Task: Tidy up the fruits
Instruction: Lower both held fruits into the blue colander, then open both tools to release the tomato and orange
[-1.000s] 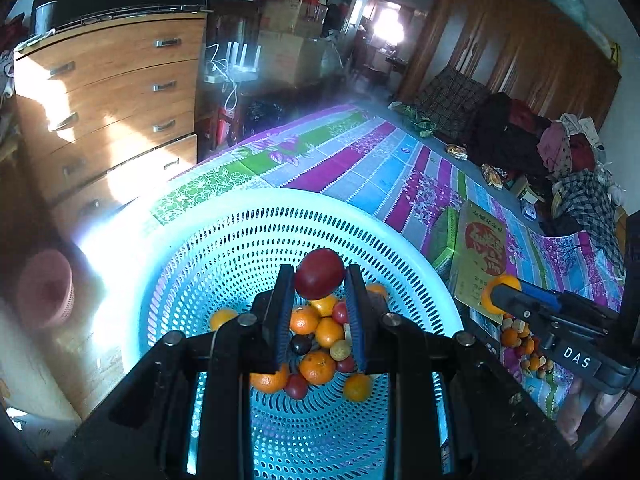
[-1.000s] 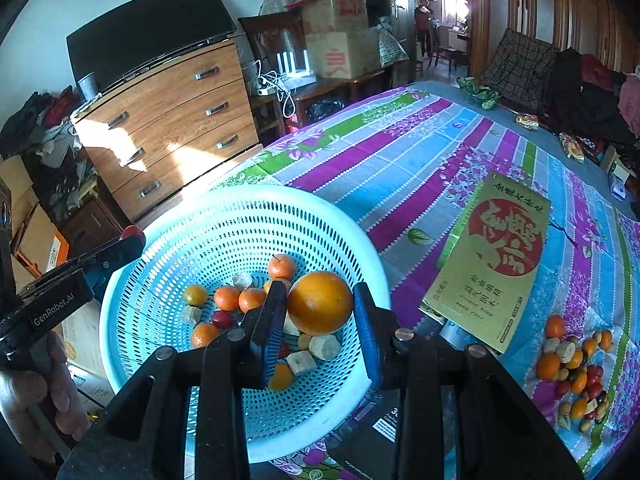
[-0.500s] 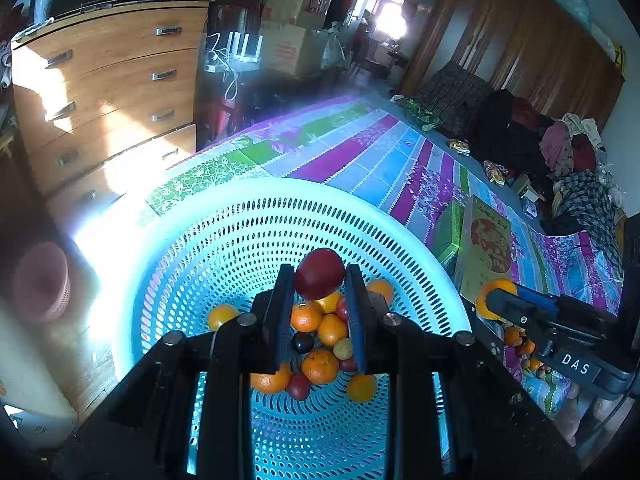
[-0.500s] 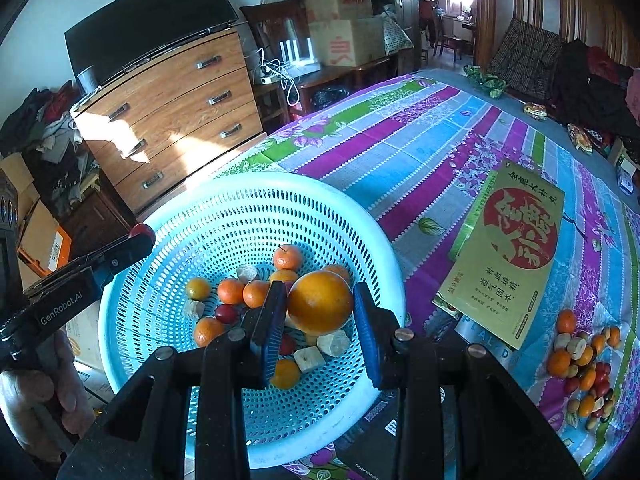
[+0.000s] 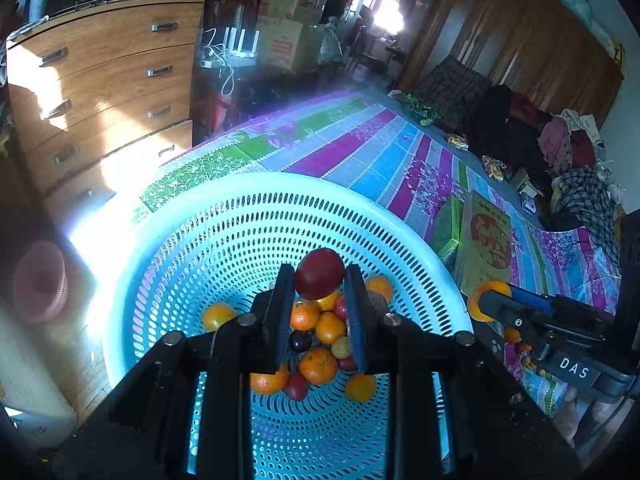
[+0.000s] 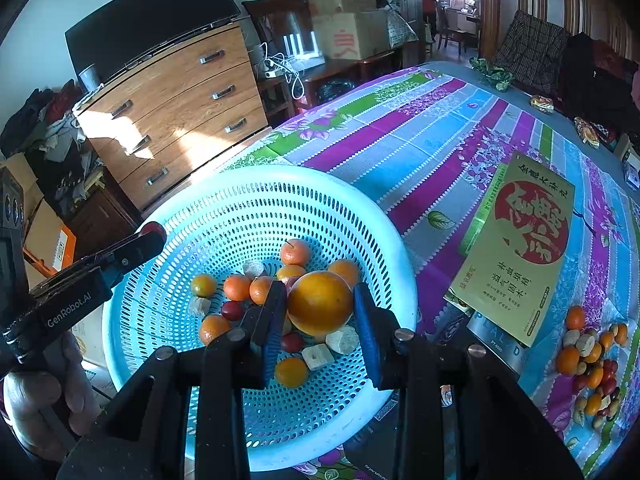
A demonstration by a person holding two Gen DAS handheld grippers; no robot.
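A light blue perforated basket (image 5: 224, 216) (image 6: 360, 208) stands on the striped tablecloth, holding several small oranges, red fruits and pale chunks. My left gripper (image 5: 320, 280) is shut on a dark red fruit (image 5: 319, 273) and hovers over the basket's middle. My right gripper (image 6: 320, 300) is shut on a large orange (image 6: 320, 301) above the basket's near right part. In the left wrist view the right gripper (image 5: 486, 296) shows at the basket's right rim with the orange in its tip. In the right wrist view the left gripper (image 6: 150, 234) reaches in from the left with the red fruit.
A yellow box with a red disc (image 6: 520, 248) lies right of the basket. A pile of small fruits (image 6: 592, 360) sits on the cloth at the far right. A wooden chest of drawers (image 6: 172, 120) stands beyond the table's left edge. A person's hand (image 6: 44, 404) holds the left gripper.
Both grippers have kept their grips and nearly held still over the basket. The views have shifted only slightly, with the basket sitting a little lower in the left wrist frame.
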